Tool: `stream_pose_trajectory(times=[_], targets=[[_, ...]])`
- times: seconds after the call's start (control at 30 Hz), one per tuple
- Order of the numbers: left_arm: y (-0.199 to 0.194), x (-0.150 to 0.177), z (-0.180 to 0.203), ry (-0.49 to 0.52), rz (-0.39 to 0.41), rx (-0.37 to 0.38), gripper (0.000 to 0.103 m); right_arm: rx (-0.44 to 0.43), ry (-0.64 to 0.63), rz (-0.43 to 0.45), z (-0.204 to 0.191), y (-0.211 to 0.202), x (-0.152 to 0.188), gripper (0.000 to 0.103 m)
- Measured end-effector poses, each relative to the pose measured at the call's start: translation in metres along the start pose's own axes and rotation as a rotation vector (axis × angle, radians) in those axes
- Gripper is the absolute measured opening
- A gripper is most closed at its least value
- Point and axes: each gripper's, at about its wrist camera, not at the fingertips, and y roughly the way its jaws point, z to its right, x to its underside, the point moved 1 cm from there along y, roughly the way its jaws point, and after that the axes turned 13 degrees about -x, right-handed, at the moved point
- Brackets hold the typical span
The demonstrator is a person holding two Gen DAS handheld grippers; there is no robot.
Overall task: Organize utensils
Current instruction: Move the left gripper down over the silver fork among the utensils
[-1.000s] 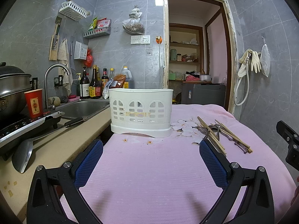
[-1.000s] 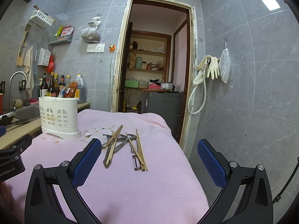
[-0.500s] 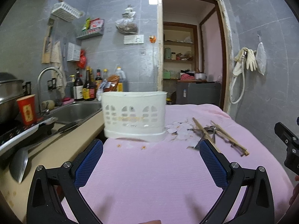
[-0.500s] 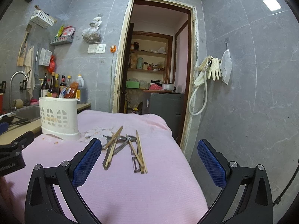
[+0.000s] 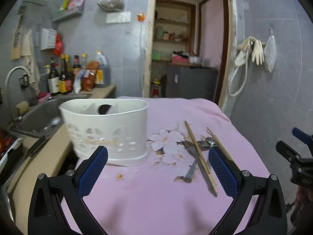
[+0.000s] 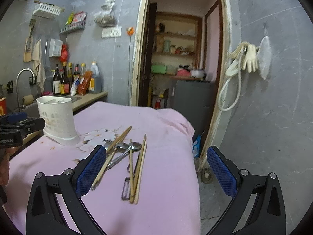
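Basically both grippers empty: left gripper [image 5: 158, 164] spread wide, right gripper [image 6: 156, 162] spread wide too. Chopsticks [image 6: 138, 168] and spoons [image 6: 125, 148] lay loose on pink cloth [image 6: 166, 129], right of white caddy [image 5: 105, 131].

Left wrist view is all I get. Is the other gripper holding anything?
Observer: No. The right gripper is open, with nothing between its fingers.
Child: How many spoons are in that pile?
Observer: Two spoons, with their bowls side by side among the chopsticks.
Child: Anything else shiny there?
Observer: Yes, what looks like a metal peeler lies at the near end, beside the chopsticks.
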Motion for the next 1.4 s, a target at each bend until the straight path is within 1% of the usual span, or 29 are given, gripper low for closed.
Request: stream_pose_trajectory(times=[0.07,0.13,0.17,0.2,0.23,0.27,0.3,0.37,0.4,0.43,0.47,0.5,0.53,0.57,0.63,0.7,0.8,0.87,0.93,1.03,1.23,1.4], targets=[[0.011,-0.004,0.009,0.031,-0.023,0.016,0.101,-0.005,-0.009,-0.02,0.008,0.01,-0.004,0.103],[0.023,-0.007,0.018,0.067,-0.053,0.038,0.1,-0.027,-0.012,-0.06,0.016,0.026,-0.007,0.102],[0.03,-0.008,0.022,0.085,-0.066,0.043,0.097,-0.038,-0.009,-0.071,0.019,0.031,-0.008,0.101],[0.037,-0.008,0.026,0.105,-0.086,0.053,0.094,-0.058,0.0,-0.092,0.023,0.038,-0.008,0.096],[0.045,-0.007,0.031,0.127,-0.11,0.067,0.088,-0.074,0.008,-0.117,0.026,0.046,-0.008,0.089],[0.052,-0.006,0.034,0.145,-0.133,0.079,0.081,-0.083,0.01,-0.133,0.028,0.051,-0.008,0.084],[0.058,-0.005,0.036,0.159,-0.154,0.091,0.077,-0.1,0.017,-0.157,0.031,0.058,-0.008,0.078],[0.072,-0.002,0.044,0.19,-0.204,0.122,0.063,-0.129,0.023,-0.195,0.035,0.071,-0.006,0.07],[0.079,-0.001,0.048,0.206,-0.223,0.135,0.06,-0.146,0.027,-0.216,0.037,0.079,-0.004,0.062],[0.086,0.001,0.051,0.223,-0.243,0.149,0.054,-0.155,0.032,-0.232,0.038,0.084,-0.003,0.057],[0.093,0.003,0.055,0.238,-0.265,0.158,0.048,-0.17,0.039,-0.256,0.04,0.091,-0.001,0.055],[0.101,0.005,0.059,0.251,-0.286,0.168,0.045,-0.182,0.045,-0.271,0.041,0.097,0.0,0.051],[0.11,0.008,0.063,0.265,-0.318,0.183,0.038,-0.195,0.054,-0.289,0.043,0.103,0.001,0.046],[0.117,0.009,0.065,0.274,-0.344,0.192,0.033,-0.204,0.061,-0.304,0.044,0.108,0.002,0.044],[0.131,0.013,0.069,0.288,-0.392,0.214,0.029,-0.227,0.072,-0.328,0.046,0.117,0.004,0.036],[0.143,0.015,0.07,0.282,-0.421,0.229,0.028,-0.237,0.073,-0.343,0.048,0.124,0.004,0.031],[0.159,0.013,0.067,0.243,-0.454,0.248,0.027,-0.252,0.07,-0.361,0.048,0.133,0.005,0.024],[0.169,0.01,0.064,0.21,-0.476,0.267,0.023,-0.265,0.076,-0.377,0.048,0.14,0.006,0.021],[0.176,0.007,0.061,0.19,-0.487,0.279,0.021,-0.274,0.08,-0.391,0.049,0.146,0.006,0.017],[0.183,0.001,0.062,0.173,-0.502,0.299,0.019,-0.273,0.069,-0.411,0.048,0.155,0.006,0.014],[0.194,-0.009,0.062,0.138,-0.526,0.344,0.011,-0.292,0.108,-0.462,0.052,0.174,0.01,0.011],[0.189,-0.007,0.059,0.098,-0.539,0.37,0.009,-0.249,0.077,-0.489,0.053,0.174,0.009,0.01]])
